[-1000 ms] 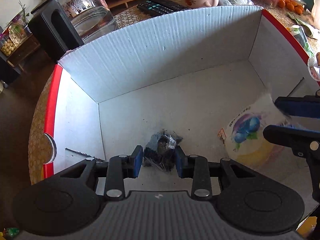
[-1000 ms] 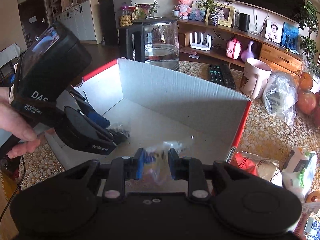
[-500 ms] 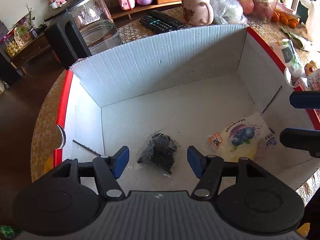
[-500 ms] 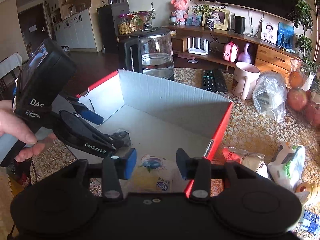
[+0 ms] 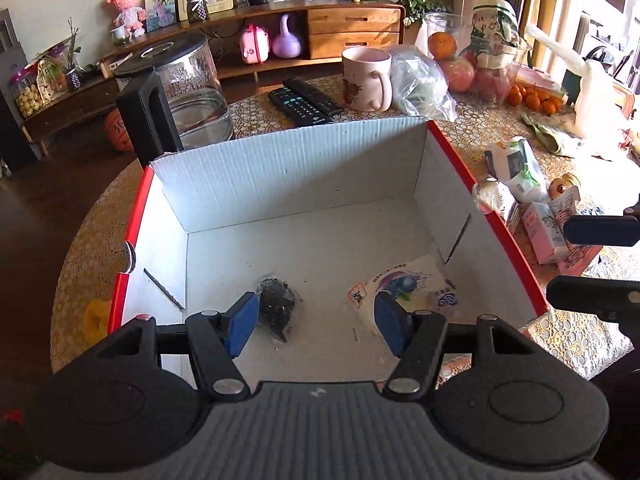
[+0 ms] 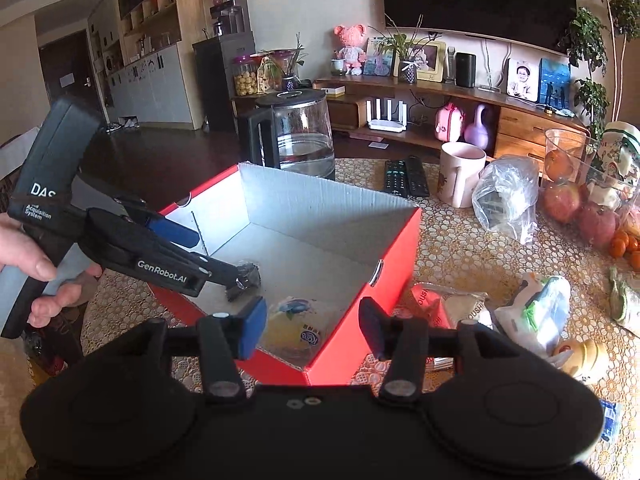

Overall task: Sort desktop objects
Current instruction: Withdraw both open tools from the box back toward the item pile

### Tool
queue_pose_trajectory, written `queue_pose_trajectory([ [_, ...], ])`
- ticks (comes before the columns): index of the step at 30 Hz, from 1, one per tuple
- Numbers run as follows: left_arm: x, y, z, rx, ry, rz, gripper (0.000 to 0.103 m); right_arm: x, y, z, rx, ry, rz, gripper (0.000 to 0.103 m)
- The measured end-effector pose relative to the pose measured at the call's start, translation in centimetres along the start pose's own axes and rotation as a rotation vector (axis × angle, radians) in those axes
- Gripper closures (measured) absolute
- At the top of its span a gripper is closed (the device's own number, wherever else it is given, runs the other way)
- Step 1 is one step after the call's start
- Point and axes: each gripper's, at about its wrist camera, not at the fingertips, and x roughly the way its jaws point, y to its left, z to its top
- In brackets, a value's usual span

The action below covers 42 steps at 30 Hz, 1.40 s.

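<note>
The right gripper (image 6: 312, 330) is hanging over the near right corner of the red cardboard box (image 6: 400, 248), its jaws spreading apart with nothing between them. Just beyond its tips, on the box floor by the near wall, the pale snack packet (image 6: 294, 326) is lying flat. The left gripper (image 5: 316, 322) is hovering over the near left part of the same box, jaws standing wide and empty, and the dark crinkled packet (image 5: 276, 304) is resting on the floor beside its left pad, not pinched.

Both packets are lying inside the box, so the next thing to sort is probably waiting outside it. The loose items are clustering on the table (image 6: 460, 248) past the box's right wall: a red-and-white pouch (image 6: 430, 300) close against the wall near the front corner, then a white-and-green pack (image 6: 540, 312), then a small yellow bottle (image 6: 584, 358) towards the table's near edge. All of these are lying to the right of the right gripper, which is the nearer one; the left gripper is standing on the far side of the box from them. The pouch's long axis appears to run away from the box wall, though the gripper's finger is covering part of it.
</note>
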Motion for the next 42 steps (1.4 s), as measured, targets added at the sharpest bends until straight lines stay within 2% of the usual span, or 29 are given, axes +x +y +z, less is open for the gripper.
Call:
queue_pose_trajectory([
  [13,-4.9,-3.8,-2.9,-0.023,-0.112,-0.064,0.040,-4.7,-1.9,-3.2,0.034,-0.049,-0.060,0.050],
  [21,-6.7,-7.3,-4.2,-0.017,-0.170,-0.121,0.040,-7.6,-3.8,-6.1,0.066,-0.066,-0.151,0.049],
  [29,-6.9,-12.0,-5.0,0.047,-0.209,-0.174,0.040,-10.3,-6.8,-9.4,0.143,-0.077,-0.246,0.045],
  [33,-6.3,-14.1,-5.2,0.056,-0.207,-0.212,0.034,-11.5,-8.8,-10.8,0.187,-0.084,-0.292,0.042],
  [38,-5.1,-16.4,-5.2,0.072,-0.189,-0.246,0.032,-12.2,-10.8,-12.0,0.217,-0.084,-0.340,0.040],
  [42,-4.1,-17.9,-5.1,0.086,-0.193,-0.252,0.028,-12.2,-12.1,-12.8,0.223,-0.076,-0.364,0.037],
])
